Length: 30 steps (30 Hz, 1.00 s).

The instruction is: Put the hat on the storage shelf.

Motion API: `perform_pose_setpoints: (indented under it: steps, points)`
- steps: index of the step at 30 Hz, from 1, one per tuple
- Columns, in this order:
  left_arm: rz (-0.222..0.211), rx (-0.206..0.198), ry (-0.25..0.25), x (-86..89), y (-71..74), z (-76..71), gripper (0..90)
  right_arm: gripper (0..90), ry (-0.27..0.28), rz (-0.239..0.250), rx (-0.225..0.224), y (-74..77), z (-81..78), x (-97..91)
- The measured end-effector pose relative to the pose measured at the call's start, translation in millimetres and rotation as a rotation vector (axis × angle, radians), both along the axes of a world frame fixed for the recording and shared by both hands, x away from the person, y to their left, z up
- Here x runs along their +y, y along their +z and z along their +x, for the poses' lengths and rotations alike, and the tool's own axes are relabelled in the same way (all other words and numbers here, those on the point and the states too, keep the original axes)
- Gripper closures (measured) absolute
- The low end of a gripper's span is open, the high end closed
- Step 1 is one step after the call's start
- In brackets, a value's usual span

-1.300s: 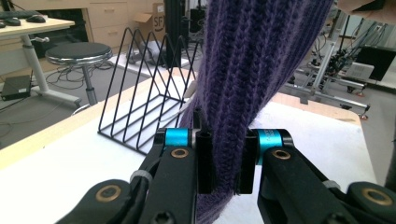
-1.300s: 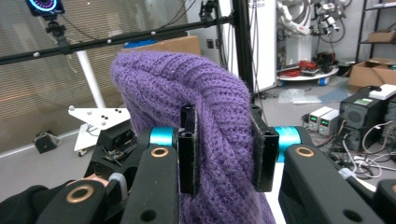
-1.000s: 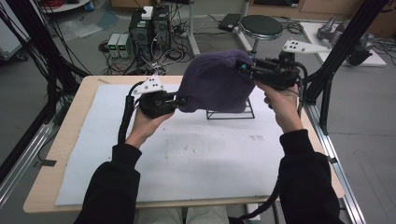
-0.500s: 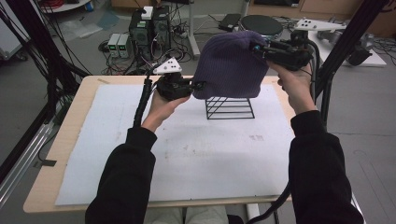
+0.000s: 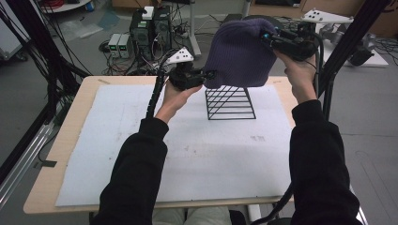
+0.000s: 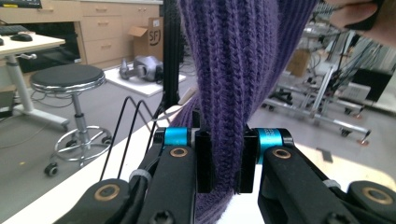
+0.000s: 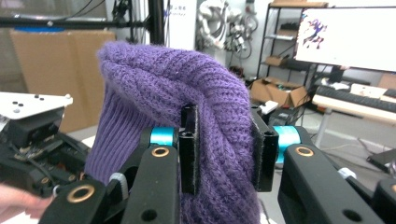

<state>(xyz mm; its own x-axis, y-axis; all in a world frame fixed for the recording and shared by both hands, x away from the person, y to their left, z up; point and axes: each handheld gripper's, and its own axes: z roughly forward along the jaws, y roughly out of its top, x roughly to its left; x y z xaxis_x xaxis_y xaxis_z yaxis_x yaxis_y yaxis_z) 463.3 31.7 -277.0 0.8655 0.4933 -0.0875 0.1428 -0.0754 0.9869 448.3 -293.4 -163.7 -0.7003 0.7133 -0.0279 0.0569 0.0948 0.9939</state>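
We grip the soft, light purple beanie [image 5: 240, 51] by its edges: left tongs [image 6: 226, 161] and right tongs [image 7: 228, 149] clamped, at nine and three o'clock.

The letters "SF" stand printed on the side of an open cardboard box [image 6: 148, 38] on the far floor, left of the hanging purple knit.

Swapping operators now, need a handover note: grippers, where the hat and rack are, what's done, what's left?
Left gripper: jaws shut on the purple knit hat at its lower edge.
Right gripper: jaws shut on the hat's upper side.
Hat hangs in the air between both, above the black wire rack, which stands on the white mat.
Done: hat gripped and off the table.
Left: probably setting it down; where, I cannot tell.
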Motion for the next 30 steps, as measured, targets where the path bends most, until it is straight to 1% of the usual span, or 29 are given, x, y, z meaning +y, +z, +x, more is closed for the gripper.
perform_pose_setpoints:
  steps: [2,4,6,7,8,9,10,12,14,15,16,17,18,19,20,21,22,24,27,29,30]
  points:
    - [-0.009,-0.003,0.009,-3.4,-0.7,2.5,82.0,70.3,-0.016,0.003,-0.013,0.1,1.4,-2.0]
    - [-0.008,-0.005,0.025,-5.8,-2.7,5.9,81.8,70.3,-0.027,0.004,-0.011,-0.7,2.9,-3.9]
    - [-0.018,0.001,0.031,-8.1,-4.9,9.0,81.7,70.3,-0.033,-0.001,-0.012,-1.6,4.2,-5.5]
    - [-0.026,0.002,0.033,-9.4,-5.6,9.8,81.7,70.3,-0.033,0.000,-0.019,-1.7,4.8,-6.4]
    - [-0.038,0.007,0.026,-11.1,-5.6,10.6,81.7,70.3,-0.036,0.005,-0.016,-1.6,4.3,-6.8]
    - [-0.051,0.009,0.017,-12.8,-5.0,10.8,81.7,70.3,-0.035,0.018,-0.022,-0.9,3.9,-8.0]
    - [-0.052,0.005,0.010,-13.8,-3.4,10.6,81.7,70.3,-0.034,0.026,-0.032,0.0,3.2,-9.0]
    - [-0.063,-0.003,0.015,-16.4,-0.9,10.4,81.7,70.3,-0.029,0.043,-0.047,1.9,1.7,-11.9]
    - [-0.048,-0.001,0.022,-18.2,-1.3,12.0,81.6,70.3,-0.033,0.043,-0.049,2.3,2.3,-14.7]
    - [-0.037,0.004,0.026,-18.9,-3.0,13.0,81.6,70.2,-0.038,0.043,-0.026,1.5,1.8,-15.4]
    - [-0.023,0.016,0.025,-19.1,-5.3,14.5,81.5,70.2,-0.037,0.036,-0.014,0.3,2.3,-15.7]
    - [-0.009,0.024,0.028,-19.7,-8.0,15.8,81.4,70.2,-0.037,0.023,-0.003,-1.0,3.1,-15.6]
    - [0.009,0.026,0.038,-20.8,-10.7,16.9,81.3,70.2,-0.040,0.007,0.005,-2.6,3.8,-14.5]
    - [0.017,0.026,0.046,-22.2,-13.2,17.8,81.1,70.1,-0.048,-0.012,0.007,-4.5,4.5,-13.0]
    - [0.018,0.030,0.052,-23.3,-15.2,18.3,81.1,70.0,-0.050,-0.030,0.012,-6.5,5.4,-11.5]
    - [0.016,0.036,0.047,-24.3,-16.7,18.4,81.1,70.0,-0.055,-0.040,0.015,-8.5,5.9,-10.4]
    - [0.016,0.040,0.037,-25.8,-17.9,18.1,81.1,70.0,-0.054,-0.039,0.022,-10.4,6.1,-10.2]
    - [0.031,0.038,0.028,-28.0,-19.9,17.0,81.1,70.0,-0.055,-0.037,0.032,-13.2,6.1,-11.8]
    - [0.035,0.047,0.018,-31.1,-23.6,15.1,81.1,70.0,-0.064,-0.033,0.054,-15.3,5.7,-15.7]
    - [0.046,0.059,0.009,-33.6,-26.8,15.3,81.0,70.0,-0.068,-0.041,0.066,-17.1,5.5,-17.1]
    - [0.058,0.057,0.012,-34.6,-28.6,15.1,81.0,69.9,-0.072,-0.048,0.074,-18.5,5.5,-17.1]
